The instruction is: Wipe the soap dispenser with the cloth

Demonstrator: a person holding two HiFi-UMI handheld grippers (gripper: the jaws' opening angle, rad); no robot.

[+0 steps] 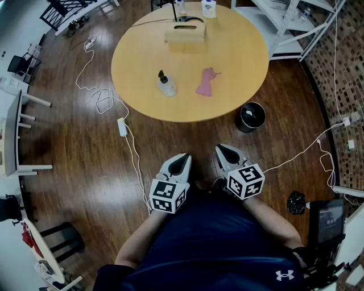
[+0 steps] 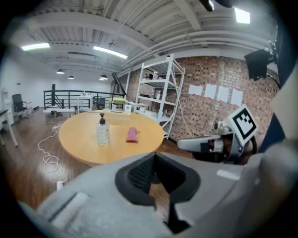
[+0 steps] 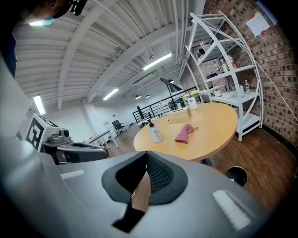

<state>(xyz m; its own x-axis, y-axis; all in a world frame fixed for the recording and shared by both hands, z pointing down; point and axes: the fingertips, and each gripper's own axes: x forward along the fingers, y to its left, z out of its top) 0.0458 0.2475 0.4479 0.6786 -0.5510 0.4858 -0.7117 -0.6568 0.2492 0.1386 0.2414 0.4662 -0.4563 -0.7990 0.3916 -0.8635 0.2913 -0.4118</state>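
A clear soap dispenser (image 1: 165, 83) with a dark pump stands on the round wooden table (image 1: 239, 40), left of a crumpled pink cloth (image 1: 206, 81). Both show in the left gripper view, the dispenser (image 2: 102, 130) beside the cloth (image 2: 132, 135), and in the right gripper view, dispenser (image 3: 155, 132) and cloth (image 3: 184, 132). My left gripper (image 1: 183, 158) and right gripper (image 1: 223, 150) hang side by side over the floor, well short of the table, near my body. Both are shut with nothing between the jaws.
A tan box (image 1: 185, 32) and two white bottles (image 1: 208, 7) sit at the table's far side. A black bin (image 1: 251, 116) stands by the table's near right edge. White cables (image 1: 131, 149) trail over the wood floor. White shelving (image 1: 293, 23) stands at the far right.
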